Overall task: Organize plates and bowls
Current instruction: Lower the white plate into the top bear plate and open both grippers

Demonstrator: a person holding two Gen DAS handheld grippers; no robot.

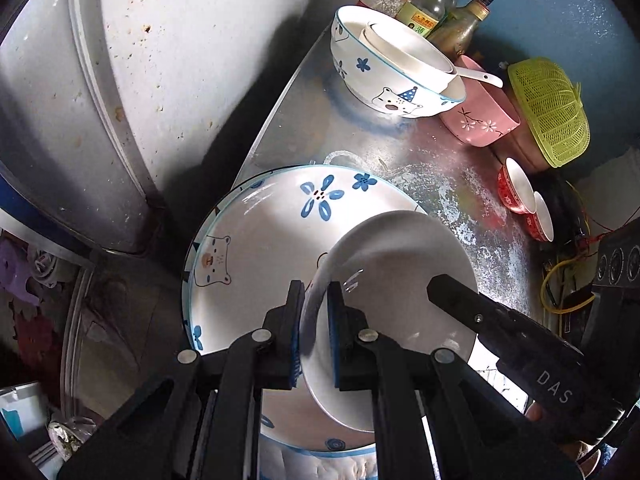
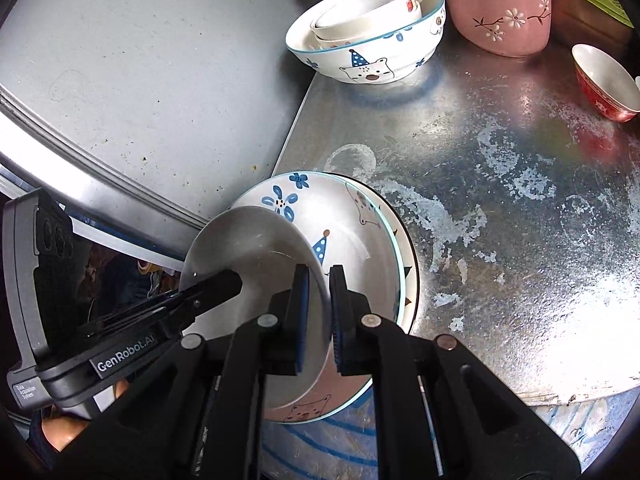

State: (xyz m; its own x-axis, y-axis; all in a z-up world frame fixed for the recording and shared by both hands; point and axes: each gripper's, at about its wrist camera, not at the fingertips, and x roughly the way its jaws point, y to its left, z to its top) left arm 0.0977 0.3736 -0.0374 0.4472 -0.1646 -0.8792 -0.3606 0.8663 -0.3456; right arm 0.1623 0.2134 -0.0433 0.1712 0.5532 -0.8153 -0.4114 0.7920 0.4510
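A plain white plate (image 1: pixel 400 272) (image 2: pixel 248 248) hangs tilted just over a bear-and-flower patterned plate (image 1: pixel 260 240) (image 2: pixel 352 232) at the metal counter's (image 2: pixel 520 200) left edge. My left gripper (image 1: pixel 316 296) is shut on the white plate's left rim. Gripping the opposite rim is my right gripper (image 2: pixel 318 276), also shut on it. Each gripper shows in the other's view: the right gripper (image 1: pixel 440 284) and the left gripper (image 2: pixel 228 280). Under the patterned plate lies another plate with a dark rim (image 2: pixel 412 280). A big bear bowl (image 1: pixel 376 80) (image 2: pixel 360 56) with smaller white bowls nested inside stands at the back.
A pink flowered bowl (image 1: pixel 480 120) (image 2: pixel 500 20) with a white spoon (image 1: pixel 480 76) sits behind the bear bowl. Small red bowls (image 1: pixel 516 192) (image 2: pixel 604 80), a green basket (image 1: pixel 548 112) and bottles (image 1: pixel 432 0) line the back right. A grey appliance wall (image 1: pixel 160 60) stands left.
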